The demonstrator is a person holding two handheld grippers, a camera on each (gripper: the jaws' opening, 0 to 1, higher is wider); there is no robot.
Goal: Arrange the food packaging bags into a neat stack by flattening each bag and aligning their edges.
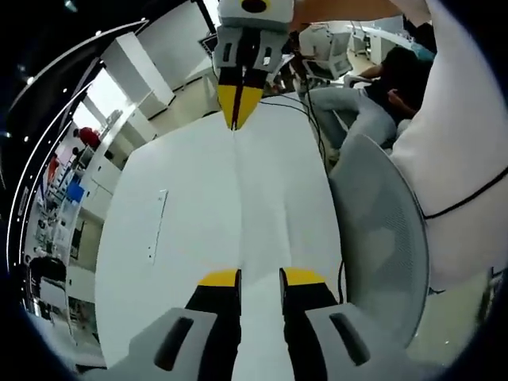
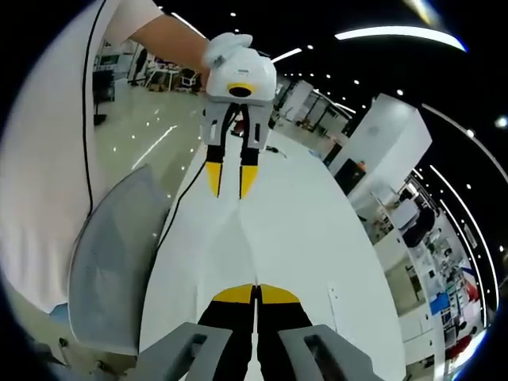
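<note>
Facing each other over a white table [image 1: 198, 238]: left gripper [image 1: 259, 278], right gripper [image 2: 255, 294].

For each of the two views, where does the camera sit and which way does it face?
Left gripper view: rides the left gripper, jaws apart, facing along the white table toward the right gripper; a white sleeve shows.
Right gripper view: rides the right gripper, jaws together, facing the left gripper; a forearm shows.
Shared: table, grey chair, both grippers.

Left gripper view: table [image 1: 198, 214] runs ahead, 2 grippers facing across it; right gripper [image 1: 236, 107] at far end, chair [image 1: 381, 238] beside table's right edge. Right gripper view: left gripper [image 2: 228, 181] opposite, chair [image 2: 111, 254] on left.
</note>
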